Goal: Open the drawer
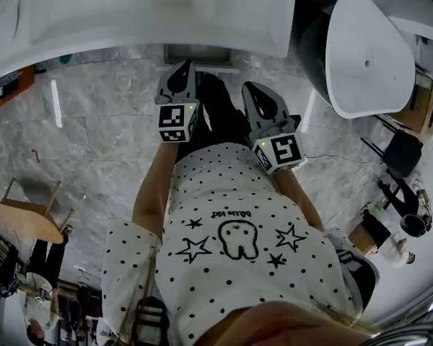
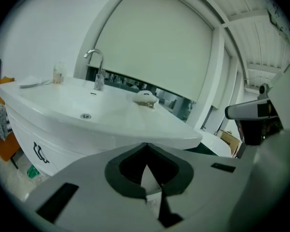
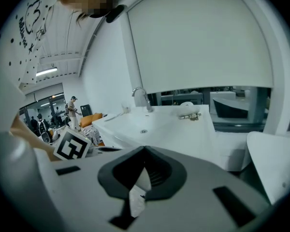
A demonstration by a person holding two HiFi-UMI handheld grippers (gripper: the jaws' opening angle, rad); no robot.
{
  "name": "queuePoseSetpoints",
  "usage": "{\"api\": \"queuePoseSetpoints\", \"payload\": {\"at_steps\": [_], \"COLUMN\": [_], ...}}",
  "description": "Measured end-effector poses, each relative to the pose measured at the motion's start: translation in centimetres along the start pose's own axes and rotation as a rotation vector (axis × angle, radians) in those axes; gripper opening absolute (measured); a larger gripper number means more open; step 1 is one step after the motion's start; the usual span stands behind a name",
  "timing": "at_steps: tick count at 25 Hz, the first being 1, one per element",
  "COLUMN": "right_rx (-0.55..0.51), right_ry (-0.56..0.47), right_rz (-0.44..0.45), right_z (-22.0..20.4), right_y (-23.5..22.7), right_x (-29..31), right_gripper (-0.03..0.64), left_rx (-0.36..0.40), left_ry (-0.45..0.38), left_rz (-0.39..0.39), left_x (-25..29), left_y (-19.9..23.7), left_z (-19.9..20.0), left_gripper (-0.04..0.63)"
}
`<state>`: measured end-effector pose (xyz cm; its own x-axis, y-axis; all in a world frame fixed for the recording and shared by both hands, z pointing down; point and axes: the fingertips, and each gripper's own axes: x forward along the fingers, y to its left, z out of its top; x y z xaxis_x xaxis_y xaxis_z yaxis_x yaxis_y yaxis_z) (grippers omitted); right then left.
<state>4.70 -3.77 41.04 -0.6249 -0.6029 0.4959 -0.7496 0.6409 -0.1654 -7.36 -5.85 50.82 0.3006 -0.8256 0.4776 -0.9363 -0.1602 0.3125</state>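
Note:
A white vanity [image 2: 43, 139] stands under a wide white basin [image 1: 151, 13]. Its curved front carries a black handle [image 2: 39, 152], which shows only in the left gripper view; the basin top hides the front in the head view. My left gripper [image 1: 181, 74] hangs in the air a short way before the basin's edge, jaws together with nothing between them [image 2: 146, 149]. My right gripper [image 1: 254, 94] is beside it, a little further back, and also looks shut and empty [image 3: 144, 152]. Neither touches the vanity.
A chrome faucet [image 2: 97, 70] rises at the back of the basin. A white freestanding tub [image 1: 364, 56] sits to the right. A wooden stool [image 1: 30, 218] stands on the marble floor [image 1: 101, 128] at the left. People [image 3: 72, 109] stand far off.

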Motion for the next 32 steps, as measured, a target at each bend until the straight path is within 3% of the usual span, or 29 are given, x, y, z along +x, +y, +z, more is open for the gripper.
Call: {"api": "queuePoseSetpoints", "payload": {"at_steps": [8,24,32], "right_rx": [-0.004,-0.023,-0.018], "right_ry": [-0.073,-0.173,-0.252], "right_rz": [-0.006,-0.092,-0.126], "right_z": [2.7,6.6,9.3], "right_y": [0.0,-1.5,-2.3], "right_x": [-0.7,-2.1,-2.8], "right_gripper": [0.014,0.014,0.015], "left_rx": [0.002,-0.013,0.038], "left_ry": [-0.109,-0.241,-0.331], "left_rz": [-0.004,-0.026,-0.040], "left_x": [-1.9,-5.5,-7.6], "left_y": [-1.5,-2.9,-3.3], "left_z": [5.7,12.5,16.9], "left_gripper": [0.003,0.003,0.003]}}
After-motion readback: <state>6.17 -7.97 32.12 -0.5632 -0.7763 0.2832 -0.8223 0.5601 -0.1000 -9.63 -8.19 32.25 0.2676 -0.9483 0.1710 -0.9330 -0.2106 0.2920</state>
